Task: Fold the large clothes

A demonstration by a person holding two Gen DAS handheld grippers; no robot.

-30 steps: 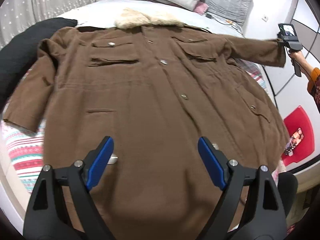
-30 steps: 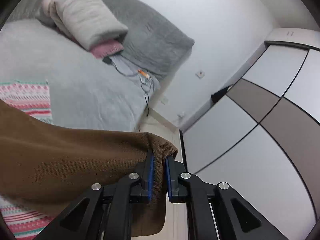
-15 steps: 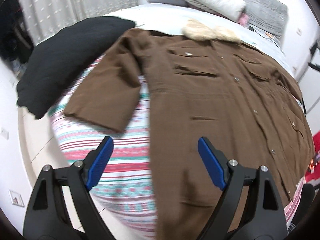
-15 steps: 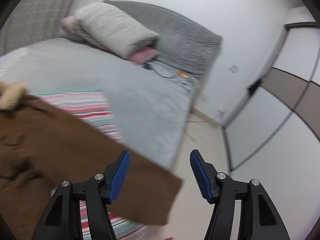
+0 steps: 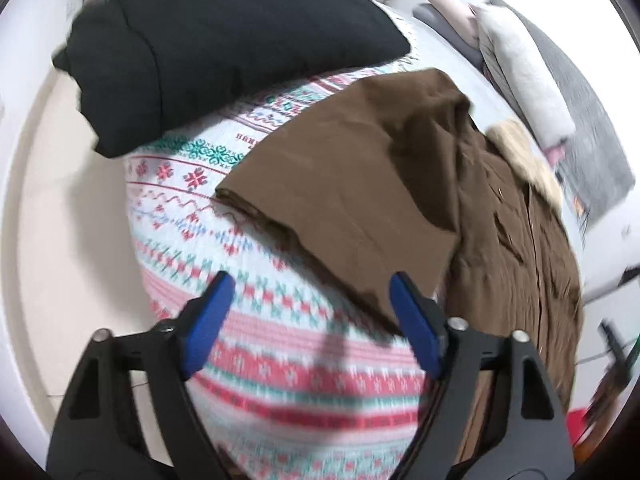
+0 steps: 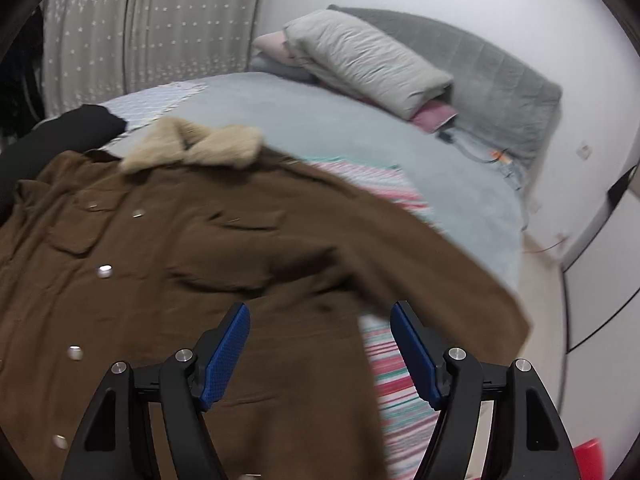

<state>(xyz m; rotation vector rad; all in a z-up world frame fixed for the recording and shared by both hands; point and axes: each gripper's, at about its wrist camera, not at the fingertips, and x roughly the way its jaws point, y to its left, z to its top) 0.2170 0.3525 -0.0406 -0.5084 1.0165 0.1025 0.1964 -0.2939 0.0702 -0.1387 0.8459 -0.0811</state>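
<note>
A large brown coat [image 6: 168,264] with a pale fur collar [image 6: 192,146] lies front up on the bed. In the left wrist view its left sleeve [image 5: 352,184] lies on the patterned blanket, cuff toward me. My left gripper [image 5: 308,320] is open and empty, just short of the cuff edge [image 5: 360,296]. In the right wrist view the other sleeve [image 6: 452,280] lies spread toward the bed's edge. My right gripper [image 6: 320,344] is open and empty above the coat's side, by the sleeve.
A black garment [image 5: 224,40] lies on the bed beyond the left sleeve. A red, green and white patterned blanket [image 5: 280,364] covers the bed's end. Pillows [image 6: 368,60] and a grey headboard [image 6: 500,80] stand at the far end. White floor [image 5: 68,240] borders the bed.
My right gripper has opened and let go of the right sleeve, which now lies on the bed. My left gripper has swung left from the coat's hem to the left sleeve's cuff.
</note>
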